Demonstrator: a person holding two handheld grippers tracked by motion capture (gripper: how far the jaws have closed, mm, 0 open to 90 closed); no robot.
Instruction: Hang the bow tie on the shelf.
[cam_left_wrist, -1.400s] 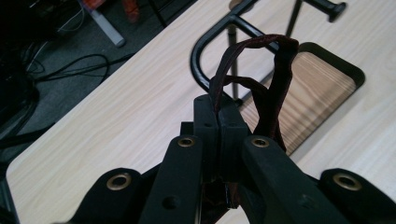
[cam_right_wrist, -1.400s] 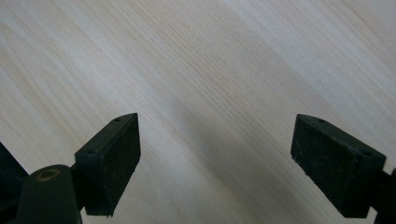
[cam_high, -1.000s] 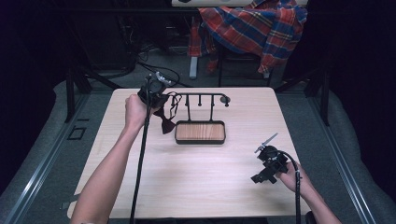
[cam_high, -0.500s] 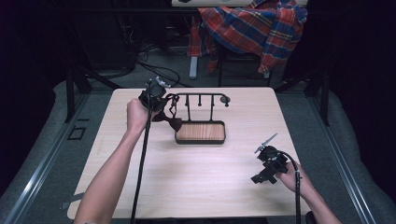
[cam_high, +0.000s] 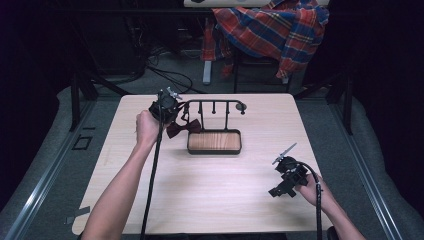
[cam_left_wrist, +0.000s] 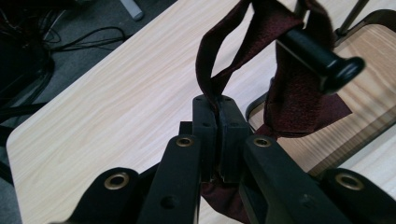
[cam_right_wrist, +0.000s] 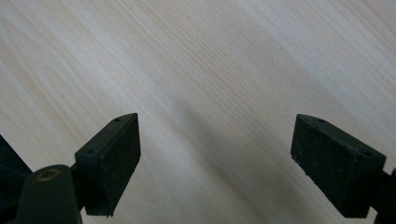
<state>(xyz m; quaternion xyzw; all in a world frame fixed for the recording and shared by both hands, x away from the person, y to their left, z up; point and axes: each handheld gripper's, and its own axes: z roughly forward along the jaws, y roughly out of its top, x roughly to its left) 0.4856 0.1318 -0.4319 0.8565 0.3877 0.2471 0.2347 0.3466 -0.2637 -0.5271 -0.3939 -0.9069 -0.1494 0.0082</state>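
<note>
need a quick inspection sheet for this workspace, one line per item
surface: pale wood table, bare apart from the rack.
job's things: dark red bow tie, its strap looped over the end of the black rack; the rack stands in a wooden tray.
clutter: nothing seen.
grippers: left tongs shut on the tie's strap beside the rack; right tongs open over bare table, holding nothing.
cables: one trails from each gripper along the forearm; more lie on the floor beyond the table.
surroundings: plaid shirt draped behind the table, grey floor, dark room.
</note>
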